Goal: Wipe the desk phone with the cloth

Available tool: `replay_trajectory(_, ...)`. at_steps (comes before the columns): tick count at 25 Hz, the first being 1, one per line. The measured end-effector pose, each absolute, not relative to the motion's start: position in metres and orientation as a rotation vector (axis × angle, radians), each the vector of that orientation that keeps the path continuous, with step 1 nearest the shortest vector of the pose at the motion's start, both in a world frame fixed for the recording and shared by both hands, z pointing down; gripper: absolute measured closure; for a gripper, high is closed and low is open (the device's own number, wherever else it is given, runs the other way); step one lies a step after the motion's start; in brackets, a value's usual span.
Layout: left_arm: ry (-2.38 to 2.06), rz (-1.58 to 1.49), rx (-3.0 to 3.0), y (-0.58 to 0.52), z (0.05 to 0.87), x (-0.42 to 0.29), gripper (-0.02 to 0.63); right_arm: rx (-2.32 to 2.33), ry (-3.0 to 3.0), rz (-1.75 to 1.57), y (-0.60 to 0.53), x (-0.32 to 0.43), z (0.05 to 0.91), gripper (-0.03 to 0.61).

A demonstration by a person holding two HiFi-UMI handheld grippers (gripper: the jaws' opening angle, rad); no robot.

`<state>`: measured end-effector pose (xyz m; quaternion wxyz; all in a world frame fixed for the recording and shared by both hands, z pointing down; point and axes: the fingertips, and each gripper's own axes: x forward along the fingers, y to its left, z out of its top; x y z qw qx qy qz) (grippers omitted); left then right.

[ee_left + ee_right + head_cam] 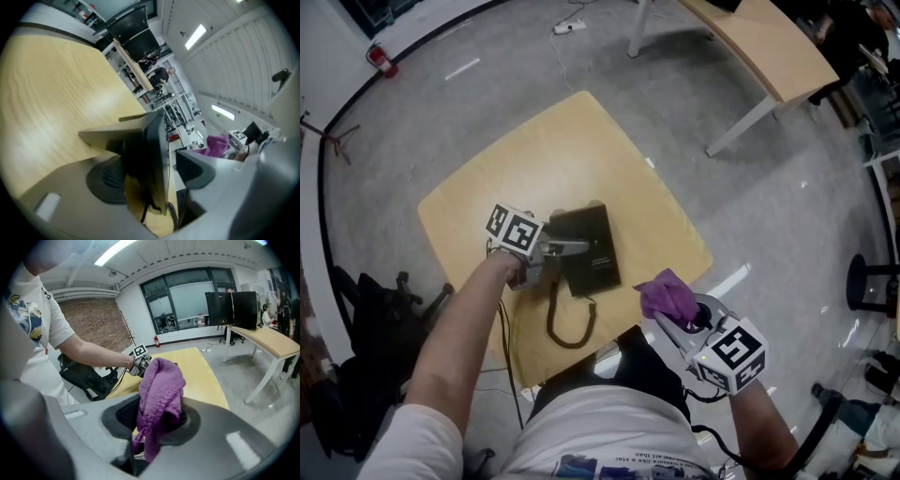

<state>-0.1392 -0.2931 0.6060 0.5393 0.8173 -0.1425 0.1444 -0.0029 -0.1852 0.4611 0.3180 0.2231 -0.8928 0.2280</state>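
Note:
A black desk phone (592,253) lies near the middle of a small wooden table (553,159), its coiled cord (572,326) looping toward the front edge. My left gripper (577,249) lies over the phone's left side. In the left gripper view the phone's edge (157,154) stands between the open jaws of the left gripper (150,173), and a gap shows beside the right jaw. My right gripper (675,314) hovers off the table's front right corner, shut on a bunched purple cloth (667,295). The cloth (159,385) hangs out of the right gripper (157,420).
A long wooden desk (769,47) stands at the back right. A black bag (375,300) sits on the floor left of the table, a black stool (862,281) to the right. A red fire extinguisher (382,59) is by the far wall.

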Motion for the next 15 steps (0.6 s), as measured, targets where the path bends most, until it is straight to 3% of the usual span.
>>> replay_trajectory(8,-0.663,0.346,1.994,-0.262,0.601,-0.191,0.255,0.623,-2.369,0.539,-0.169,-0.011,0.455,0.482)
replay_trajectory(15,-1.174,0.476,2.188,-0.19,0.552,-0.242,0.338,0.611,-2.393,0.456,-0.146,-0.018,0.443,0.482)
